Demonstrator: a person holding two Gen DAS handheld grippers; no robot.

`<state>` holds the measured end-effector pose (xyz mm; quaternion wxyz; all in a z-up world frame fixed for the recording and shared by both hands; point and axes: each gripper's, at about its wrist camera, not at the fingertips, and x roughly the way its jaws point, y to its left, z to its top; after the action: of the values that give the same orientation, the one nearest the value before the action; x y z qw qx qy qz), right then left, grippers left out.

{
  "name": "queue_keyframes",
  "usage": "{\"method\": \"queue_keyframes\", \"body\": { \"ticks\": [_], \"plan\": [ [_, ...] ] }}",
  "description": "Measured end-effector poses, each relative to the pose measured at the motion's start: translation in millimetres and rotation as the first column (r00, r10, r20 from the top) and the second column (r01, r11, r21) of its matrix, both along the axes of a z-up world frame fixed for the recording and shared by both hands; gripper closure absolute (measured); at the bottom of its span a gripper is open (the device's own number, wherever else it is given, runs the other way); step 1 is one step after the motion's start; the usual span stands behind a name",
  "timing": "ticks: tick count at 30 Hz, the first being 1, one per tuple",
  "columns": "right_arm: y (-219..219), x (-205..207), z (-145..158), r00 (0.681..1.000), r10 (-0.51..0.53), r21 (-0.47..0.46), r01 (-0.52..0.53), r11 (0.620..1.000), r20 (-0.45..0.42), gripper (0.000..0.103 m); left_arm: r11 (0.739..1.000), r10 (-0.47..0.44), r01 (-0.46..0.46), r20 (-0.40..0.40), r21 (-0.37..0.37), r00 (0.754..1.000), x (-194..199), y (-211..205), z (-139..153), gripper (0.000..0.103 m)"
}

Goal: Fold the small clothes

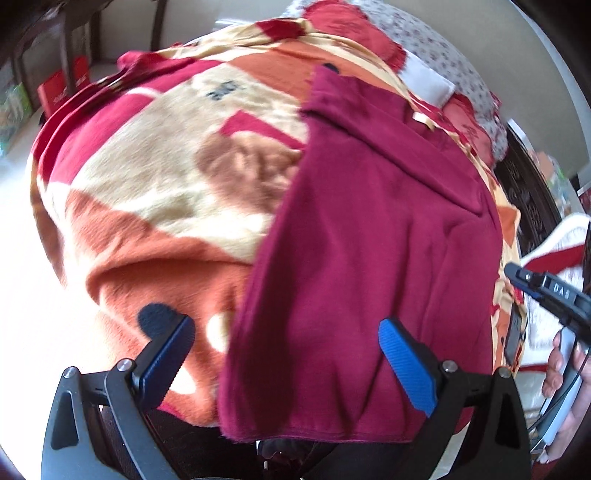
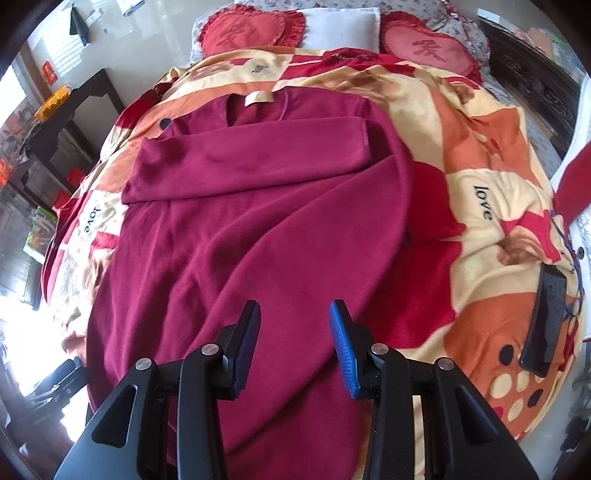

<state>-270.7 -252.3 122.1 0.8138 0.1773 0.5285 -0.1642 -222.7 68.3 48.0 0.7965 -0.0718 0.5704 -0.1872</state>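
Bare blanket (image 2: 480, 155) lies open to the right of the maroon top (image 2: 258, 229); a black phone (image 2: 545, 317) and wires sit near the right edge, heart pillows (image 2: 432, 48) at the far end

The garment (image 2: 258, 229) lies spread on the blanket (image 2: 480, 177), one sleeve (image 2: 255, 155) folded across its chest. Two heart-shaped cushions (image 2: 251, 31) sit at the far end with a pillow (image 2: 341, 26) between them. A phone (image 2: 543, 317) rests on the blanket, right of the garment.
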Motion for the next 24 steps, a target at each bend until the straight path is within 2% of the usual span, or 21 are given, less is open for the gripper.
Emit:
{"method": "queue_keyframes", "body": {
  "ticks": [7, 15, 24],
  "plan": [
    [13, 12, -12, 0.999, 0.022, 0.019, -0.021, 1.000, -0.046, 0.083, 0.998, 0.058, -0.058, -0.038, -0.017, 0.998, 8, 17, -8, 0.001],
    [15, 5, -38, 0.993, 0.021, 0.056, -0.015, 0.998, -0.114, 0.081, 0.999, 0.049, -0.049, -0.024, -0.012, 0.999, 9, 13, -7, 0.001],
    [0, -20, -57, 0.989, -0.032, 0.092, 0.045, 0.995, -0.145, 0.079, 1.000, 0.006, -0.006, 0.013, 0.016, 1.000, 9, -1, -1, 0.001]
  ]
}}
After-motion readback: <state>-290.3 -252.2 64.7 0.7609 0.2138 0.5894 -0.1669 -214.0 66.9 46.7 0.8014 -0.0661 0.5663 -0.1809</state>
